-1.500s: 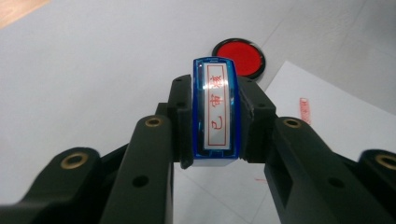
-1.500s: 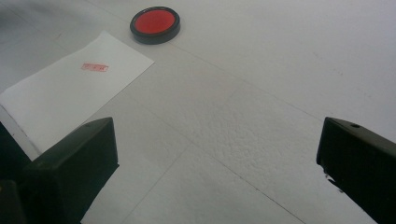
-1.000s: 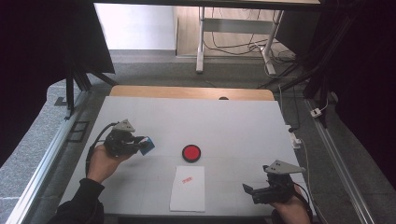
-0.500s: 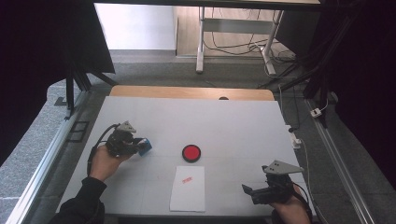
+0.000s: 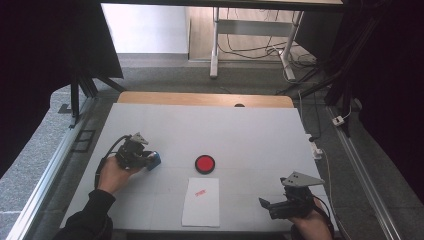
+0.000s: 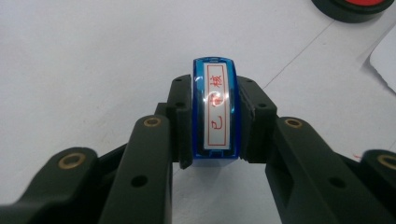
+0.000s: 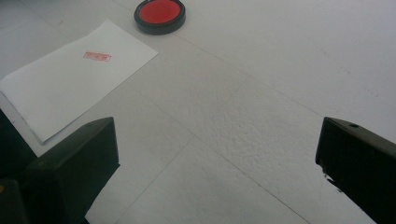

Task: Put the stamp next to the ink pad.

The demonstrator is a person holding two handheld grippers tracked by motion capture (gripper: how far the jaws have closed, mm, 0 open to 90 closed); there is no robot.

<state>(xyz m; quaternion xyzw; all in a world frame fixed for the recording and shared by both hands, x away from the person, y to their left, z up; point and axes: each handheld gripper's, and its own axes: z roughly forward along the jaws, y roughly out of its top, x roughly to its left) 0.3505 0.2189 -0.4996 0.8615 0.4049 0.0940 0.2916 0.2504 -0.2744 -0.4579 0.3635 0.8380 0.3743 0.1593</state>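
My left gripper is shut on a blue stamp at the table's left, low over the white top. In the left gripper view the stamp sits squeezed between both pads, its label with red characters facing the camera. A round red ink pad lies at the table's middle, also at the top right of the left gripper view. In front of it lies a white sheet bearing a small red imprint. My right gripper rests at the front right, jaws wide open with nothing between them.
The white table has a wooden strip along its far edge. Metal rails run down both sides. A desk frame and cables stand on the floor beyond. In the right gripper view the sheet and ink pad lie ahead to the left.
My left gripper with the blue stamp has sunk lower towards the table and drawn a little closer to the front. The right gripper has kept still.
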